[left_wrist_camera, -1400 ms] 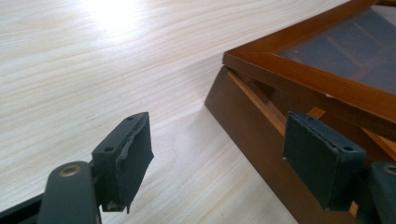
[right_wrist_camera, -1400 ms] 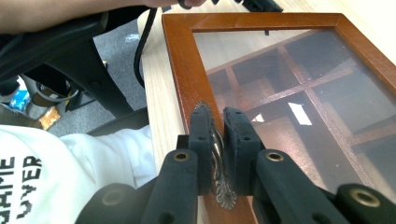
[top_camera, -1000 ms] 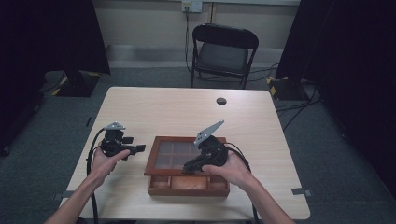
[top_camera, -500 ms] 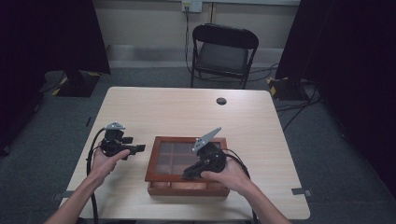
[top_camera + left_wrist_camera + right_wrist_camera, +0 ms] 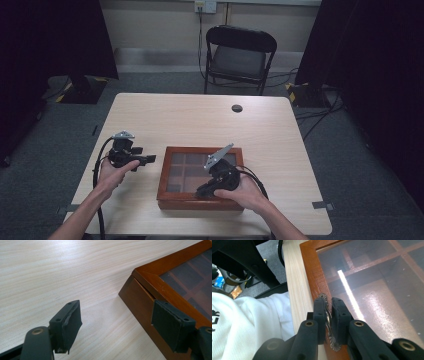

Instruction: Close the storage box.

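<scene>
A brown wooden box (image 5: 200, 149) with a glass lid over several compartments lies at the table's near middle. My right gripper (image 5: 201, 192) reaches over its near edge, tilted down. In the right gripper view the right gripper (image 5: 328, 305) is shut on the ornate metal clasp (image 5: 334, 345) at the lid's front rim (image 5: 312, 270). My left gripper (image 5: 150, 159) hovers just left of the box, open and holding nothing. In the left gripper view the left gripper (image 5: 117, 315) stands with jaws wide apart, and the box's corner (image 5: 160, 272) is beside the right jaw. The lid lies down on the base.
A small black round disc (image 5: 237, 108) sits at the table's far side. A black folding chair (image 5: 235, 55) stands behind the table. The person's white shirt (image 5: 242, 322) is close to the near table edge (image 5: 294, 290). Cables trail from both grippers.
My right gripper has moved toward the person and down onto the box's near edge. The left gripper has stayed in place beside the box.
</scene>
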Demonstrator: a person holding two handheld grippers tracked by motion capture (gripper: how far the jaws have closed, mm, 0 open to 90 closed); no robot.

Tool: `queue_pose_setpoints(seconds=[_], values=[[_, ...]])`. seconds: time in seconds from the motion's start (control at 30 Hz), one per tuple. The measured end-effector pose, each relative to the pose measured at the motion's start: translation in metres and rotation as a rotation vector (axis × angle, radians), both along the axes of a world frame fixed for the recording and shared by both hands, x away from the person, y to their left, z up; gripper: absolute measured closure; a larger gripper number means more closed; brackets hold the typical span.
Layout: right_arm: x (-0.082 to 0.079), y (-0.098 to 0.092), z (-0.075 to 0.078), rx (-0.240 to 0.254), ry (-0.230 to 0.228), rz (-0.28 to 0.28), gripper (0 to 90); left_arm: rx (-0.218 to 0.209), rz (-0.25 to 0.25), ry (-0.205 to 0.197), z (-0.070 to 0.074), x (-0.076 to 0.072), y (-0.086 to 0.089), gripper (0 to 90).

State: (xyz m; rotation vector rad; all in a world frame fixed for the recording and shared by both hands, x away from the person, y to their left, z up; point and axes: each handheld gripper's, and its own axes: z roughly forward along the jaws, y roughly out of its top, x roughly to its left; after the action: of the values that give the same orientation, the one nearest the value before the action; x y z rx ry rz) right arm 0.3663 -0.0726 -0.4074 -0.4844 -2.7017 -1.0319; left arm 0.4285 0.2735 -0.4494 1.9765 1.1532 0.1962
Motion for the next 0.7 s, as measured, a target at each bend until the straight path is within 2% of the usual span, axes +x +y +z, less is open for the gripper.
queue_pose_setpoints(seconds=[0.13, 0.3, 0.53, 0.67, 0.7], values=[[-0.001, 0.001, -0.008, -0.011, 0.018, -0.005, 83.2, -0.001, -0.001, 0.002, 0.000, 0.000, 0.000, 23.8], [-0.002, 0.005, -0.013, -0.030, 0.010, -0.002, 83.4, 0.000, 0.000, 0.001, 0.000, 0.000, 0.000, 23.8], [-0.001, 0.009, -0.017, -0.019, 0.027, 0.000, 83.4, 0.003, 0.000, 0.001, 0.000, 0.000, 0.000, 23.8], [-0.002, 0.007, -0.017, -0.017, 0.014, -0.024, 74.6, -0.001, 0.006, 0.000, 0.001, -0.001, 0.001, 23.8], [-0.002, 0.006, -0.015, -0.007, 0.012, -0.032, 72.1, -0.014, 0.009, 0.005, 0.002, -0.002, 0.001, 23.8]])
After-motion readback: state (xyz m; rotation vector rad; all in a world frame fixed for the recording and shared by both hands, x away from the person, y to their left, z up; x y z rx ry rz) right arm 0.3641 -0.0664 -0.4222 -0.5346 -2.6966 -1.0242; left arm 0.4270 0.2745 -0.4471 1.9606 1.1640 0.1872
